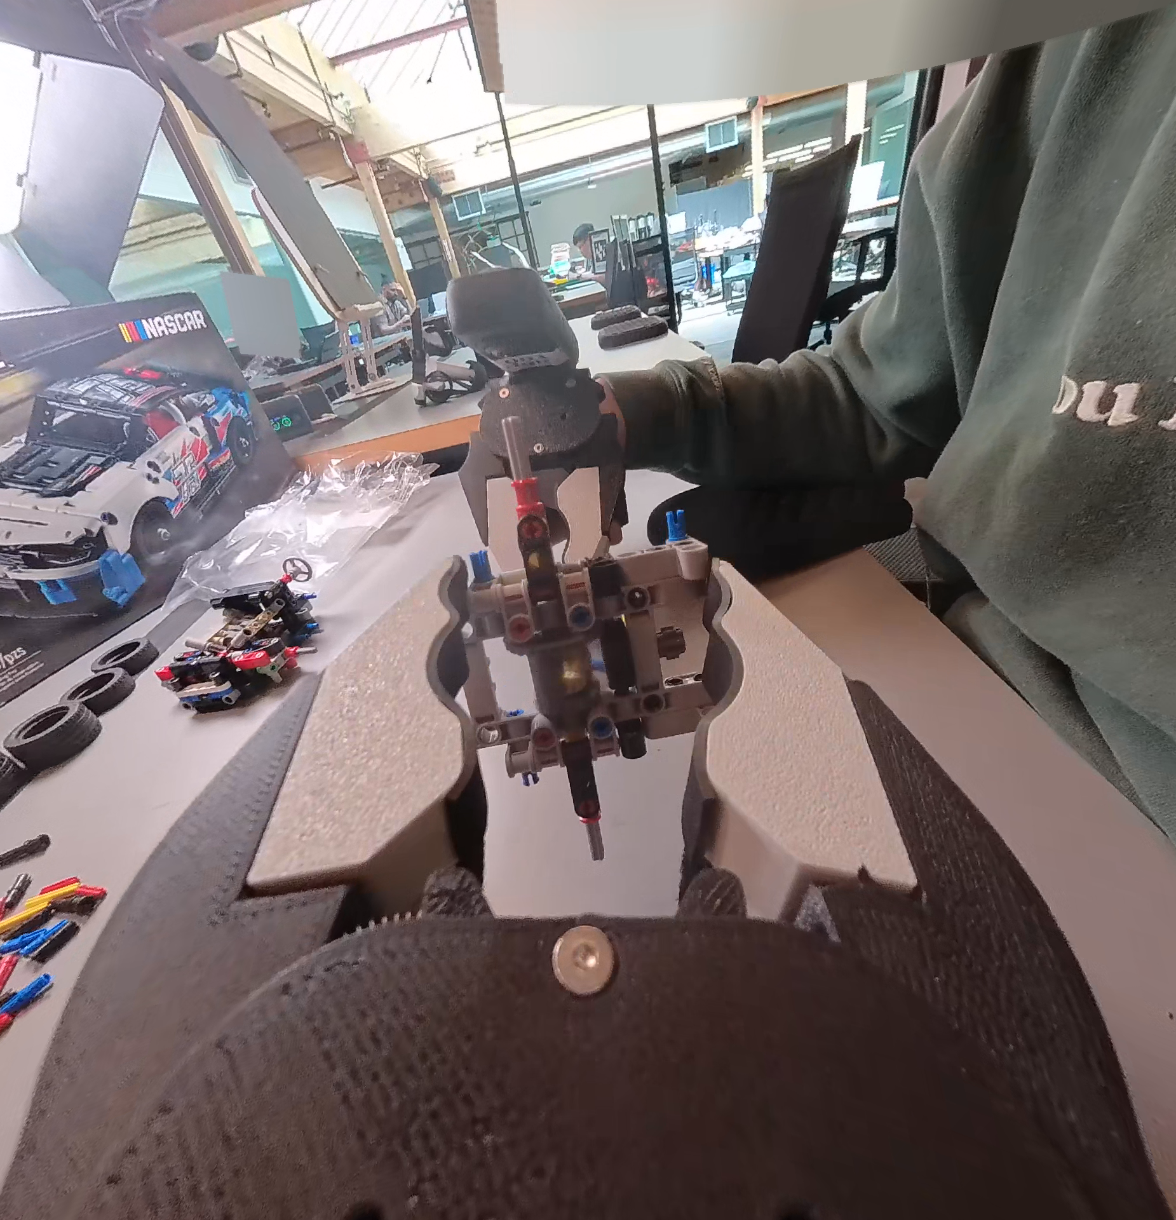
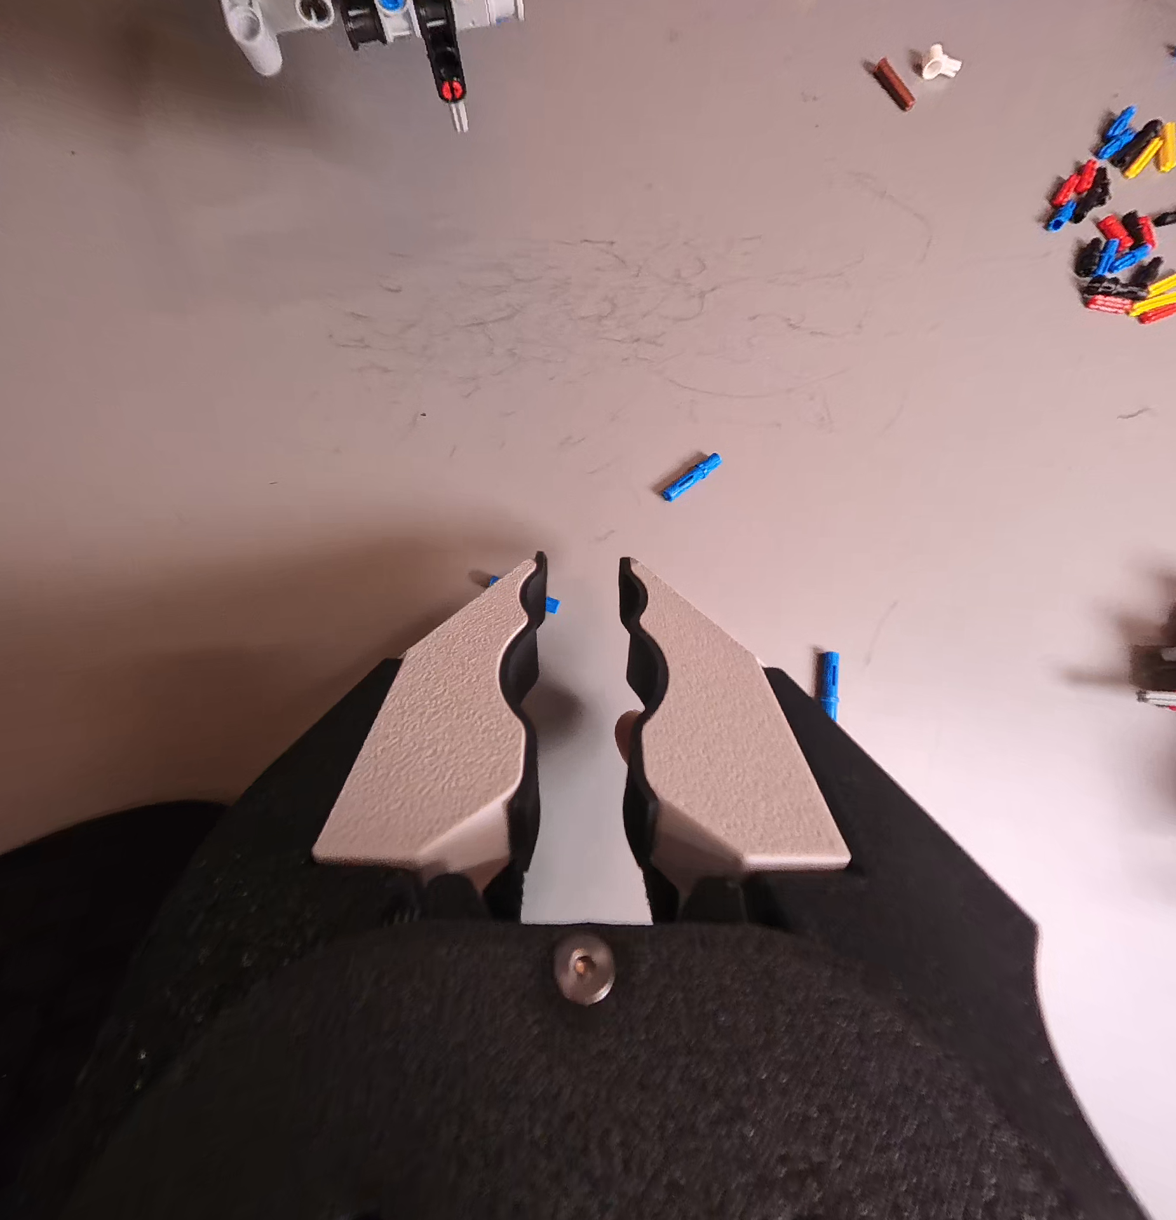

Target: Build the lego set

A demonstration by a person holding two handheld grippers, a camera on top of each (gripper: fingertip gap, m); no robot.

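Note:
My left gripper (image 1: pixel 586 581) is shut on a grey brick-built frame assembly (image 1: pixel 572 634) with black, red and blue pins and a long axle. It holds the assembly above the table, pads pressing both sides. The assembly also shows at the top of the right wrist view (image 2: pixel 374 26). My right gripper (image 2: pixel 582 561) is open a little and empty, pointing down at the grey table (image 2: pixel 572 297). It also shows in the left wrist view (image 1: pixel 549 541), just behind the assembly. A blue pin (image 2: pixel 551 604) lies on the table, partly hidden under its left finger (image 2: pixel 453 713).
Two more blue pins (image 2: pixel 690 476) (image 2: pixel 829 683) lie near the right gripper. A pile of coloured pins (image 2: pixel 1126 224) lies at the right. In the left wrist view there are a car kit box (image 1: pixel 110 462), a plastic bag (image 1: pixel 294 521), a small sub-assembly (image 1: pixel 242 647) and tyres (image 1: pixel 57 726).

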